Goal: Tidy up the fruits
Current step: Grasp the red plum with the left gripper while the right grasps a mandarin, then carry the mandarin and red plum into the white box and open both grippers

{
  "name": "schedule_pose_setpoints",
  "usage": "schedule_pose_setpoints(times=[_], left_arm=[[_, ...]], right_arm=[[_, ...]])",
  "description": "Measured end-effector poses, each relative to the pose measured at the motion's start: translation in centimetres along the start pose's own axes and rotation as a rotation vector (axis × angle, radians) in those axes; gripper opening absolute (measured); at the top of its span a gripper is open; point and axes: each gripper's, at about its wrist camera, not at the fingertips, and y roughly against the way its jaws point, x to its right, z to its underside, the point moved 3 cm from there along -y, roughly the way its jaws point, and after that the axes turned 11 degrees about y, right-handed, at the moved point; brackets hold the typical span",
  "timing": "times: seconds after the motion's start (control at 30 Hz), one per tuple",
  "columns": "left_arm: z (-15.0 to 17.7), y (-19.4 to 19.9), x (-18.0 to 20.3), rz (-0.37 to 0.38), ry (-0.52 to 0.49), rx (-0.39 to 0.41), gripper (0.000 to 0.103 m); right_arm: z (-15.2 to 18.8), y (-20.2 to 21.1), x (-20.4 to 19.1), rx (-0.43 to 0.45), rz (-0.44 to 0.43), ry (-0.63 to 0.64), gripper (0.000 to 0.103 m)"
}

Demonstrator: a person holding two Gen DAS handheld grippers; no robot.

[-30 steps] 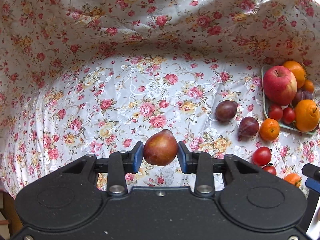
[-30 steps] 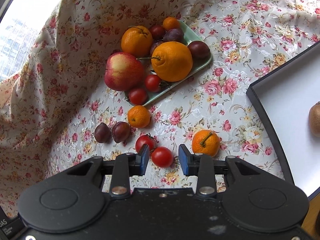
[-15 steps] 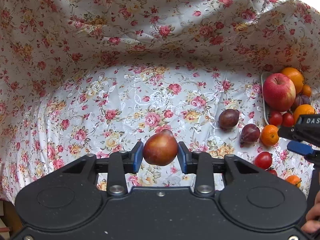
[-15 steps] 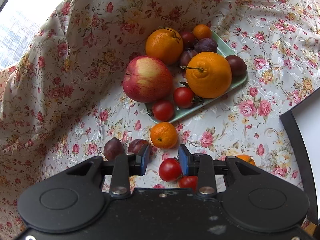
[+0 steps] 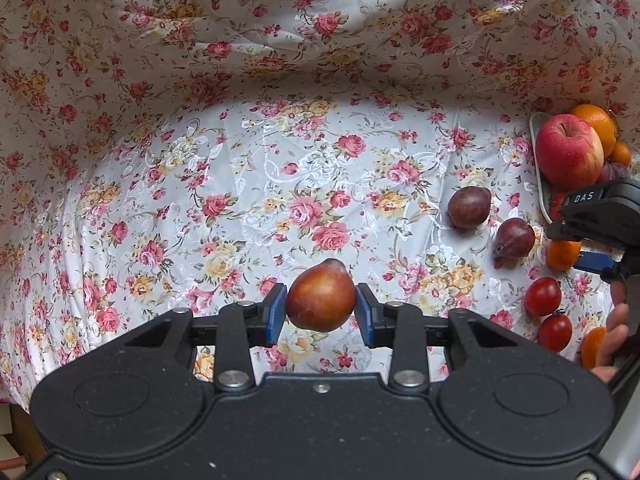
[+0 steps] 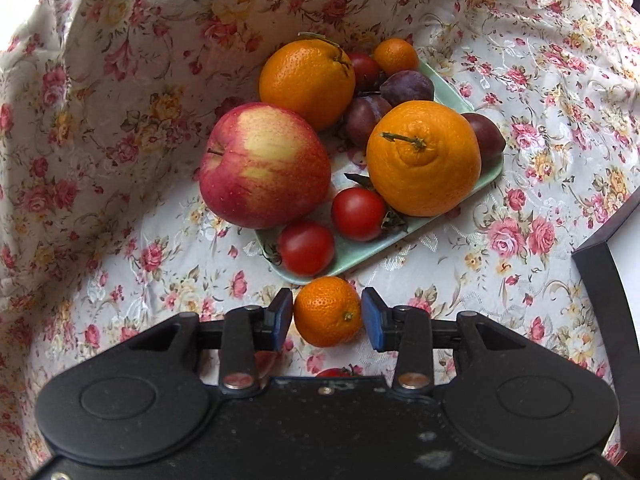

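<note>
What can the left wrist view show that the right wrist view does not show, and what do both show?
Only the left wrist view: the left gripper shut on a plum, and two plums on the cloth. Only the right wrist view: the right gripper, jaws opening around a small mandarin without pressing it. Both: the apple on the green tray.

The left gripper (image 5: 321, 313) points steeply down. Its two blue pads squeeze a small fruit (image 5: 320, 295) and hold it up. The right gripper (image 6: 327, 317) points down too. Its jaws are opening, and a little orange (image 6: 327, 311) sits between them, with neither pad pressing it.
</note>
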Motion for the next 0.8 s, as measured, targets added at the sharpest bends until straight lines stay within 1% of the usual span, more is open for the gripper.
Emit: schedule_pose_setpoints(times=[0.13, 0.27, 0.37, 0.53, 0.67, 0.8], left_arm=[[0.0, 0.2, 0.3, 0.006, -0.007, 0.001, 0.045], [0.0, 0.3, 0.7, 0.007, -0.017, 0.002, 0.045], [0.0, 0.4, 1.0, 0.015, -0.017, -0.004, 0.045], [0.2, 0.6, 2.0, 0.017, -0.029, 0.000, 0.045], [0.3, 1.1, 2.9, 0.027, -0.025, -0.001, 0.045], [0.6, 1.7, 4.3, 0.023, -0.049, 0.015, 0.045]], right_arm=[[0.4, -1.0, 0.5, -0.012, -0.004, -0.027, 0.038], [1.1, -0.4, 0.8, -0.032, 0.005, 0.001, 0.037], [1.9, 0.4, 1.4, -0.058, -0.003, -0.011, 0.037], [2.8, 2.1, 3.0, -0.098, -0.066, -0.056, 0.037], [2.8, 3.6, 3.9, -0.098, -0.074, -0.037, 0.037], [2.6, 5.2, 4.5, -0.081, -0.094, -0.006, 0.037]])
